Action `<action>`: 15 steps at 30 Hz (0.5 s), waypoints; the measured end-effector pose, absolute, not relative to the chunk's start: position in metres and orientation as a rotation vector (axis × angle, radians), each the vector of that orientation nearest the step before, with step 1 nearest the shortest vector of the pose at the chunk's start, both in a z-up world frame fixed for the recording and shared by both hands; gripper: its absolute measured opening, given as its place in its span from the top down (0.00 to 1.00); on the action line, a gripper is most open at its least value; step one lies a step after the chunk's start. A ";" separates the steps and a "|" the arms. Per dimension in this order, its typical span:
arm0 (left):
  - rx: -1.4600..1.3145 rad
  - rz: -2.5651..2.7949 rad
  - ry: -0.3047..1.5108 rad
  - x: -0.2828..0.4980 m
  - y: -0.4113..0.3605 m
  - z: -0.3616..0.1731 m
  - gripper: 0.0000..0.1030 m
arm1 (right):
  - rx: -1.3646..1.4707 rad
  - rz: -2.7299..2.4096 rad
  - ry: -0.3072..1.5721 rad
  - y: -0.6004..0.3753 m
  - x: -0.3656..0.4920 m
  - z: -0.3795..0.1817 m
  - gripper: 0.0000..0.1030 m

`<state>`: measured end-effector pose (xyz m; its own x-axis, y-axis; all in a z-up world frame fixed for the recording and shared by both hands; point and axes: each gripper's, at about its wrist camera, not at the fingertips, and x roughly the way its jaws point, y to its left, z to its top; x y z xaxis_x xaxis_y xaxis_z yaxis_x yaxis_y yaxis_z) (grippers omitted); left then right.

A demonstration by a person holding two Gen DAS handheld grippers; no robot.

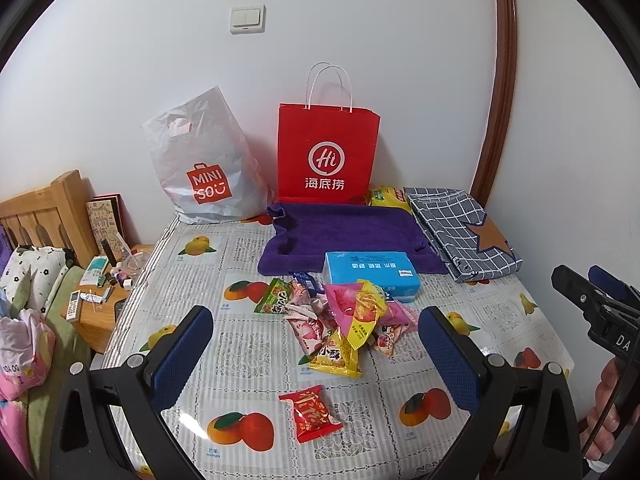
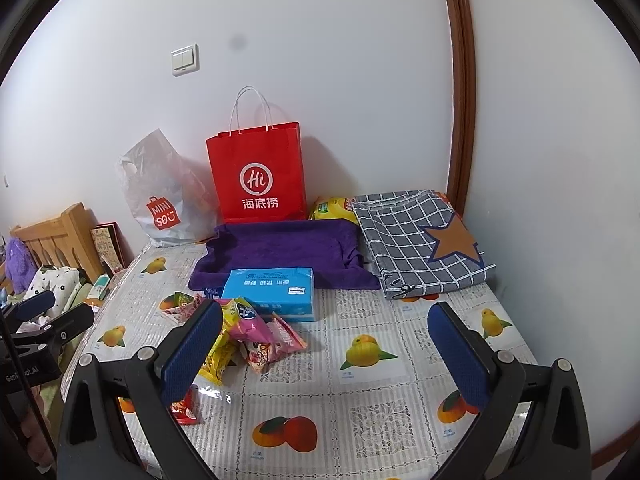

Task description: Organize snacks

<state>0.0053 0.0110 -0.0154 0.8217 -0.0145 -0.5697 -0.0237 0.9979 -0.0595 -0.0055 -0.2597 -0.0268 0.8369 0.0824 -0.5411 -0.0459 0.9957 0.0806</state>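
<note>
A heap of snack packets [image 1: 340,316] lies mid-table: green, pink and yellow wrappers, with a yellow packet [image 1: 336,358] at its front. A red packet [image 1: 310,414] lies alone, nearer to me. My left gripper [image 1: 316,354] stands open above the table, its blue pads either side of the heap, holding nothing. In the right wrist view the heap [image 2: 248,336] sits left of centre and the red packet [image 2: 185,410] peeks from behind the left finger. My right gripper [image 2: 326,354] is open and empty over bare tablecloth.
A blue tissue box [image 1: 370,276] sits behind the heap on a purple towel [image 1: 348,236]. A red paper bag [image 1: 328,152] and a white plastic bag [image 1: 204,164] lean on the wall. Folded checked cloth [image 1: 460,232] lies right. A bed and nightstand [image 1: 100,304] stand left.
</note>
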 end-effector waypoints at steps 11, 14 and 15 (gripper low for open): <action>-0.077 0.008 0.619 0.005 0.020 -0.022 0.00 | 0.057 0.089 0.574 -0.249 -0.006 -0.029 0.01; -0.077 0.014 0.627 0.005 0.023 -0.025 0.00 | 0.057 0.098 0.576 -0.246 -0.005 -0.030 0.01; -0.078 0.014 0.629 0.005 0.024 -0.026 0.00 | 0.057 0.100 0.577 -0.245 -0.004 -0.031 0.01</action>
<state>0.0053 0.0245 -0.0259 0.8087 -0.0105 -0.5881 -0.0372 0.9969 -0.0690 -0.0040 -0.2453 -0.0306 0.8335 0.1100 -0.5414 -0.0781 0.9936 0.0817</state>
